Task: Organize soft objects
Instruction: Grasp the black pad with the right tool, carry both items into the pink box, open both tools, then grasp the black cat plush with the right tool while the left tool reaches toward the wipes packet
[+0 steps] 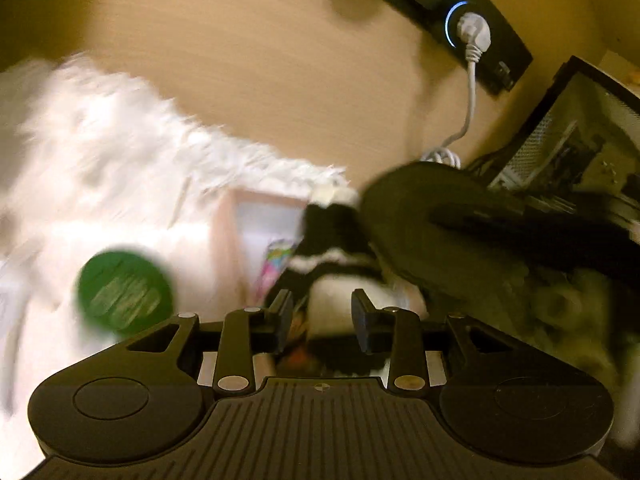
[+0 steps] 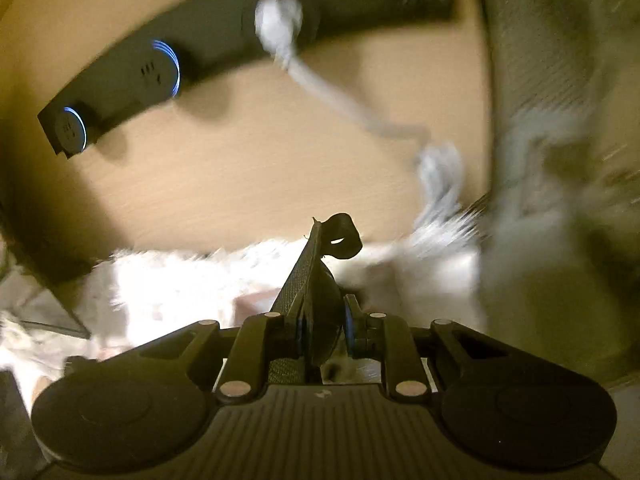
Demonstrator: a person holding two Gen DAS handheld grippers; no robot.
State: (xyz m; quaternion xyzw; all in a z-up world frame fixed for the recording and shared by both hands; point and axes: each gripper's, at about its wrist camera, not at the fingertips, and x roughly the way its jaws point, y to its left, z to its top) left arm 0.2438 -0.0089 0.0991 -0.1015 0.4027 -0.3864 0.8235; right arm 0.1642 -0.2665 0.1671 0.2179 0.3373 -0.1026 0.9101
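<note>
The right gripper [image 2: 322, 330] is pinching a limp, light black cloth piece [image 2: 316, 264] that is flopping over the white fur [image 2: 180, 276], best gripped by a bunched fold, while the left gripper [image 1: 322, 316] is hovering with jaws spread and empty.

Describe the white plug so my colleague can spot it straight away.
Find the long black power strip lying on the tan floor. The white plug sits in its socket ringed by blue light, trailing a white cord; the other lit sockets are empty.
</note>
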